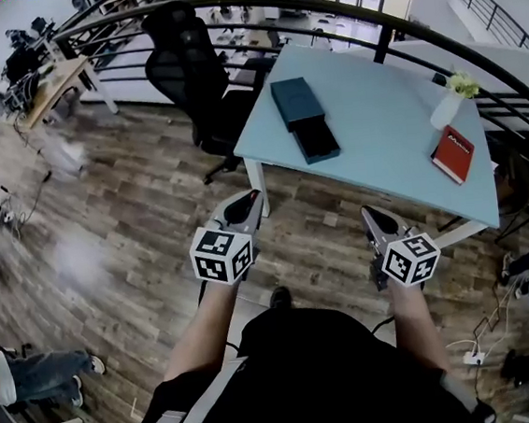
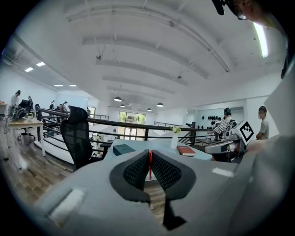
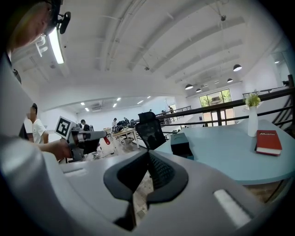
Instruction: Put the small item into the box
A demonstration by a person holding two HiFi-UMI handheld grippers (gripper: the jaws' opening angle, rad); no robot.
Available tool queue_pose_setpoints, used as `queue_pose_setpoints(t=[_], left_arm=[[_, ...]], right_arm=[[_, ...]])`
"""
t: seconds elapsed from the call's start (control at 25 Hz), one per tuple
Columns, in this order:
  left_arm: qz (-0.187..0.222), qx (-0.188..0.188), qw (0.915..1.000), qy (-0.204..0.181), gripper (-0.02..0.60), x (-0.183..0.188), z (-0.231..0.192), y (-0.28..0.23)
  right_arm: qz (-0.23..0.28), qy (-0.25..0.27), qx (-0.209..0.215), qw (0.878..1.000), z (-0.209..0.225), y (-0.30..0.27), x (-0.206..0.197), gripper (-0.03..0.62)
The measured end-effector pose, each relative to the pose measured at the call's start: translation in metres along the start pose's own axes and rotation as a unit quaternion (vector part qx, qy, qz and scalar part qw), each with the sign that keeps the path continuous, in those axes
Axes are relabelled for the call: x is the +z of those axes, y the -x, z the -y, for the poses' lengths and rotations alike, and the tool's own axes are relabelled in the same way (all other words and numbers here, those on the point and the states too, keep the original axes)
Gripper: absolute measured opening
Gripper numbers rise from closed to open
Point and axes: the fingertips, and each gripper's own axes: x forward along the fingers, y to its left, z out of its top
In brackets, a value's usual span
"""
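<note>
A person stands on a wood floor holding a gripper in each hand, both raised at waist height and pointing forward toward a pale blue table (image 1: 381, 161). The left gripper (image 2: 149, 155) has its jaws closed almost fully, pinching a thin red item (image 2: 149, 167) that shows as a narrow upright strip between the black ribbed pads. From the right gripper view, a bit of the same red pokes out at the left gripper's tip. The right gripper (image 3: 148, 156) has its jaws pressed together with nothing between them, and it touches nothing. The two grippers are held side by side, apart from each other, both short of the table's near edge. The dark teal box (image 1: 293, 102) lies on the table ahead of the left gripper and a little to its right, well apart from both grippers; a darker shallow part of it (image 1: 316, 140) sits at its end nearer the grippers. Farther along the table, ahead and to the right of the right gripper, are a white vase (image 1: 446, 108) with flowers and a red book (image 1: 453, 153). A black chair (image 1: 184, 73) stands ahead of the left gripper, left of the table.
</note>
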Motion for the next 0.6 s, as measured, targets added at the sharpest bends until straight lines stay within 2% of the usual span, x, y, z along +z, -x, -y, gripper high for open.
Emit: queue_pose_setpoints(t=[0.16, 0.6], left_arm=[[-0.001, -0.019, 0.9998, 0.002, 0.018, 0.009, -0.028, -0.029], [0.005, -0.043, 0.9990, 0.008, 0.018, 0.027, -0.090, -0.076]], right_arm=[[0.001, 0.011, 0.001, 1.000, -0.003, -0.042, 0.020, 0.002], [0.019, 0.020, -0.042, 0.999, 0.009, -0.102, 0.054, 0.002]])
